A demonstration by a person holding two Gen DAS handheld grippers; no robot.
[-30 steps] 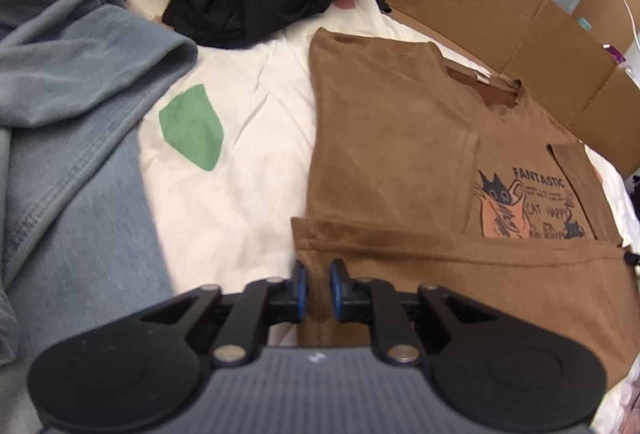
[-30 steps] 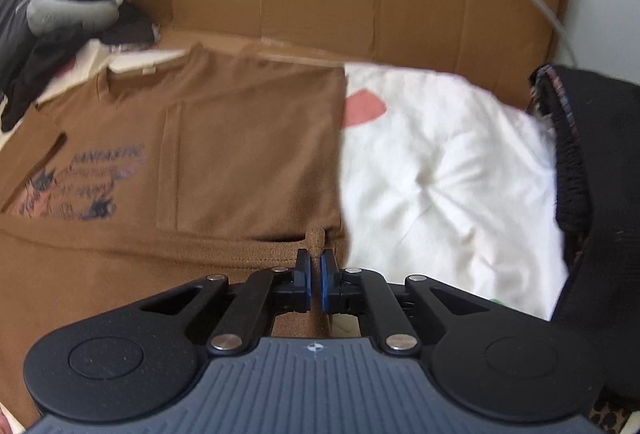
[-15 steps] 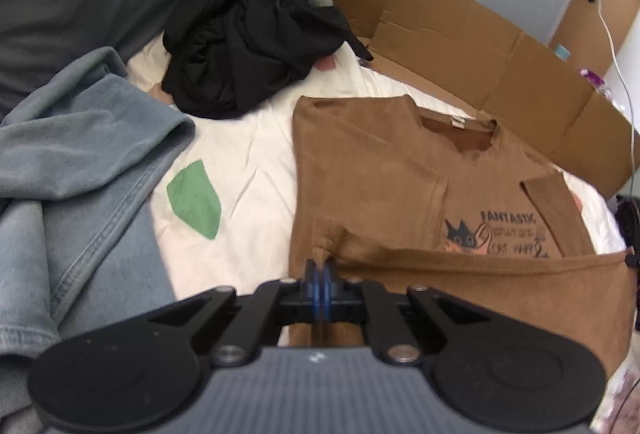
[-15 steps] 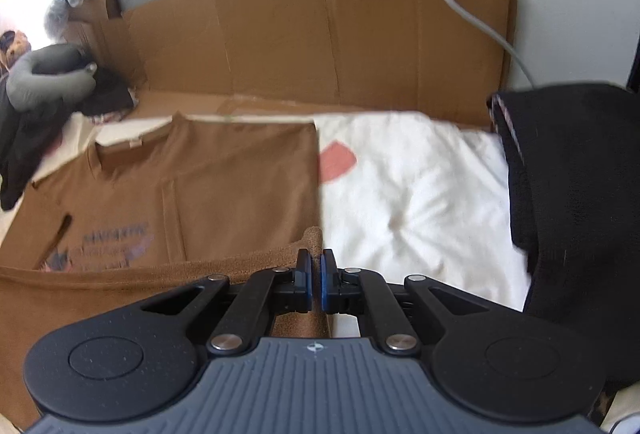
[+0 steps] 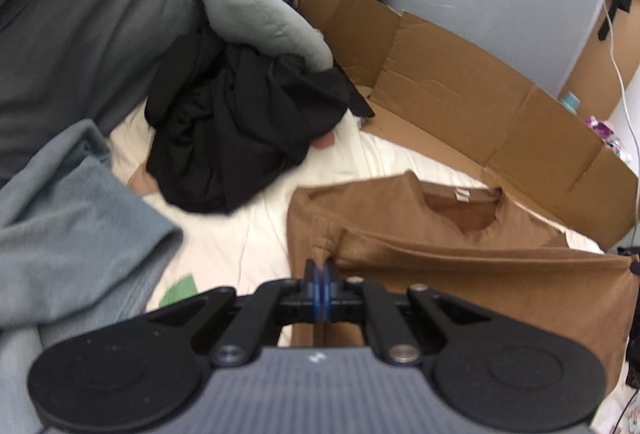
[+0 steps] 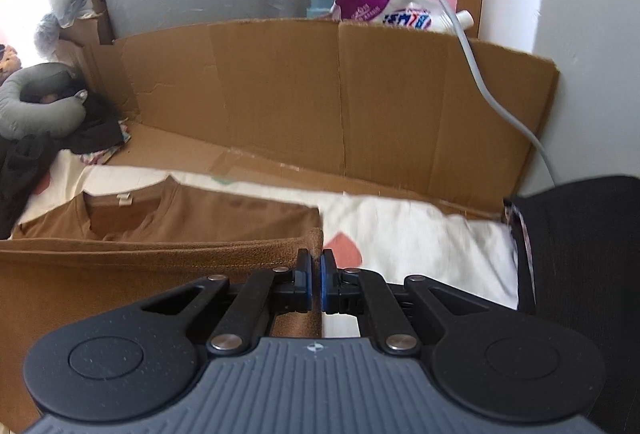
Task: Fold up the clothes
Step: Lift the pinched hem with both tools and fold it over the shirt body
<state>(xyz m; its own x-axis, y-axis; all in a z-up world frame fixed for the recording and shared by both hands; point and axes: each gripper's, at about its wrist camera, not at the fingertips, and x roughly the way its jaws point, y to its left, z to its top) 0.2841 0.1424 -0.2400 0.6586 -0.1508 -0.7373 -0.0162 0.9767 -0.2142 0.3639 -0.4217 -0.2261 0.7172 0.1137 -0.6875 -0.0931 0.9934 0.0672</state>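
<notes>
A brown T-shirt lies on the white sheet, collar toward the cardboard. Its lower hem is lifted off the bed and stretched between both grippers. My left gripper is shut on the hem's left corner. My right gripper is shut on the hem's right corner, seen as the brown T-shirt folding over toward the collar. The raised cloth hides the printed front.
A black clothes heap and a grey pillow lie at the back left, blue-grey denim at the left. Flattened cardboard lines the far edge. A black garment sits on the right of the white sheet.
Both grippers rose and moved toward the collar, carrying the hem up off the bed. The left gripper's jaws closed on the hem corner. The cat print is now covered.
</notes>
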